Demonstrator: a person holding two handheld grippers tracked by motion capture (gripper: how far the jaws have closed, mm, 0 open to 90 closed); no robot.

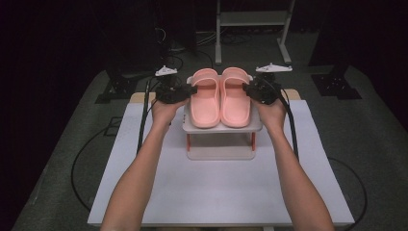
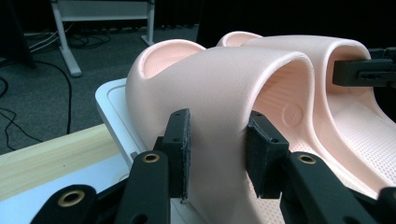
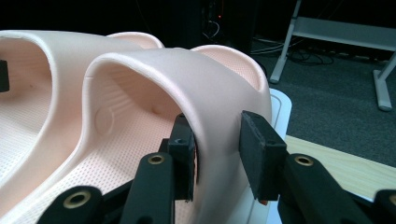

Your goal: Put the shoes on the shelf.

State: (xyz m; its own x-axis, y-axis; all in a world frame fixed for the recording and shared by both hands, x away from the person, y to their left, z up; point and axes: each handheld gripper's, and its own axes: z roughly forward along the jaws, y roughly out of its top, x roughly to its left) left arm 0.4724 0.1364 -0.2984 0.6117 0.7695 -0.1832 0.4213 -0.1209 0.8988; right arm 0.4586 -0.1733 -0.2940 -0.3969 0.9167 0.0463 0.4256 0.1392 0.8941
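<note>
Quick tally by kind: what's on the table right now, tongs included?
Pink slippers: 2 (left slipper, right slipper)
White two-tier rack: 1
Tongs: 2 (left tongs, right tongs)
Total: 5

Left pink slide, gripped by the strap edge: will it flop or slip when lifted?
The left slipper looks like thick one-piece moulded foam, so probably light and springy, not floppy. The left gripper straddles the strap's outer edge; that wall may flex somewhat under squeeze. The matte skin suggests fair grip, but held at one side, it will likely tilt off the white stand.
</note>
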